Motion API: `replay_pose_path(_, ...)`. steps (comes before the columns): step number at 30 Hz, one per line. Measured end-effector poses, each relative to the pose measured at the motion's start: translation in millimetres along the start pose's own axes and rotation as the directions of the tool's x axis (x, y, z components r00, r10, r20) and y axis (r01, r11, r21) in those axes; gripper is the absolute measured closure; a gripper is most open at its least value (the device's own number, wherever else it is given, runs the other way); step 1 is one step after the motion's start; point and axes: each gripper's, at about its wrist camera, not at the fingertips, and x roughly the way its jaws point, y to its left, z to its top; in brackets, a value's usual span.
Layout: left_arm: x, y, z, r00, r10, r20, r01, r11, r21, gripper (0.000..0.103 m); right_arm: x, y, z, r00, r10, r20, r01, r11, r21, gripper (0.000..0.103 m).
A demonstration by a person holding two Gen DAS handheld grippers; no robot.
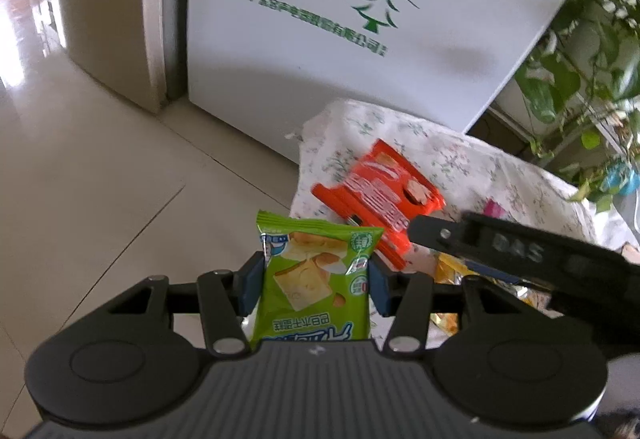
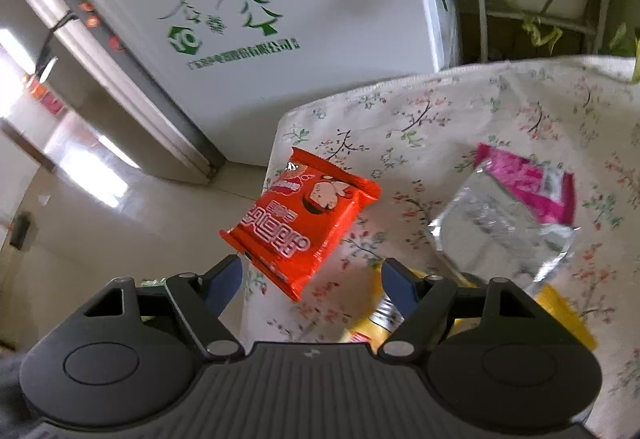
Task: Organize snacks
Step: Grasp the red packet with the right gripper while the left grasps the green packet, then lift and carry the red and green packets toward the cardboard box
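Green snack packet (image 1: 316,279) sits clamped between the left gripper (image 1: 316,279) pads, held above the tiled floor (image 1: 100,179). The right gripper (image 2: 312,279) tilts downward, jaws spread, gripping nothing, just short of the red snack packet (image 2: 300,223) lying at the floral cloth (image 2: 440,111) edge. A white appliance (image 1: 360,59) stands behind.

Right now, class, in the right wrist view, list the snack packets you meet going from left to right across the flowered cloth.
Red packet → yellow packets low by the right pad → clear bag with the pink top.
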Motion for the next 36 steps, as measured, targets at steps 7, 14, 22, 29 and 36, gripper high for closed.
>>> replay_pose_path(7,-10,19,9,0.999,0.032,0.035,-0.031,0.998,-0.048,0.052,33,15,14,0.997,-0.076,-0.028,0.079,0.990,0.118,0.018)
replay_pose_path(14,-20,36,17,0.997,0.038,0.072,-0.031,0.995,-0.096,0.052,63,28,25,0.985,-0.166,-0.039,0.170,0.969,0.180,0.018)
replay_pose_path(22,-22,41,17,0.997,0.029,0.068,-0.020,0.991,-0.132,0.052,86,52,31,0.957,-0.290,-0.013,0.289,0.947,0.143,0.013)
replay_pose_path(29,-27,39,20,0.997,0.022,0.071,-0.012,0.991,-0.133,0.052,84,57,24,0.933,-0.361,0.000,0.361,0.932,0.047,0.030)
replay_pose_path(36,-33,25,25,0.996,0.010,0.085,0.000,0.994,-0.113,0.052,62,36,18,0.954,-0.299,-0.025,0.300,0.951,0.070,0.031)
